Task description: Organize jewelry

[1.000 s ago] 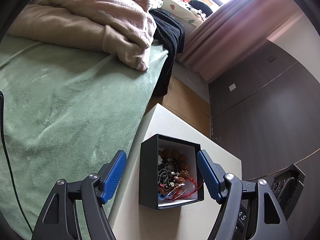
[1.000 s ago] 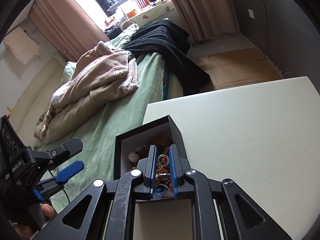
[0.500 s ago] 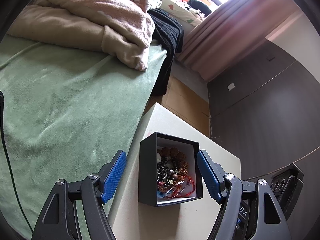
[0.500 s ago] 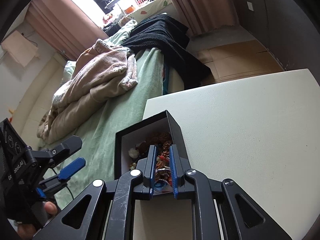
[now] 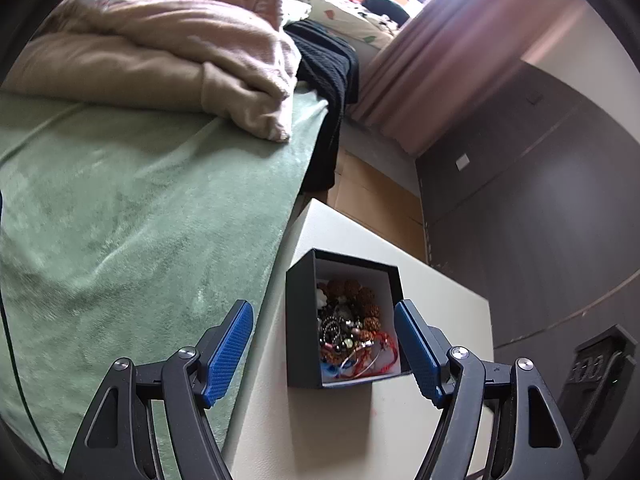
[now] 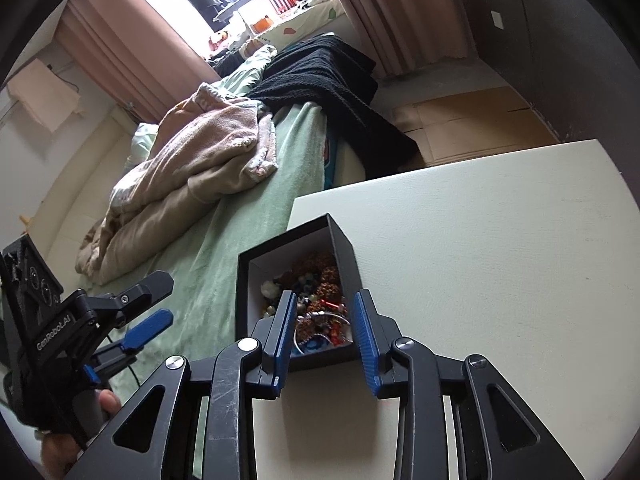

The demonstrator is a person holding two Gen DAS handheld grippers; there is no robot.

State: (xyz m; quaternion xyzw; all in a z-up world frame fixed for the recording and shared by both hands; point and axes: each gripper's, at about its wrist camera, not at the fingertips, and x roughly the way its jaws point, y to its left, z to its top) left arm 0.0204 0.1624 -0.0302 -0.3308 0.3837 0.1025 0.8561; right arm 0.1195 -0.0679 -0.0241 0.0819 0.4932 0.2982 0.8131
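A black box (image 5: 301, 320) with a white inside stands on the white table (image 5: 360, 432), near the edge beside the bed. It holds a tangle of jewelry (image 5: 348, 332): brown bead bracelets, dark beads, a red cord and a metal ring. My left gripper (image 5: 323, 307) is open, its blue pads (image 5: 230, 348) straddling the box without touching it. In the right wrist view the box (image 6: 346, 264) and jewelry (image 6: 320, 300) lie just beyond my right gripper (image 6: 324, 296). Its jaws are opening, with nothing pressed between the pads. The left gripper (image 6: 160, 300) shows at the left there, held by a hand (image 6: 60, 448).
A bed with a green blanket (image 5: 140, 220) borders the table's left edge, with a beige quilt (image 5: 168, 52) and a black throw (image 5: 332, 64) piled on it. A dark wardrobe (image 5: 540, 200) stands to the right. The white table (image 6: 480, 260) stretches to the right of the box.
The right gripper's jaws were nearly shut over the jewelry in the box and have since spread apart, and it has drawn back a little. The left gripper has hardly moved.
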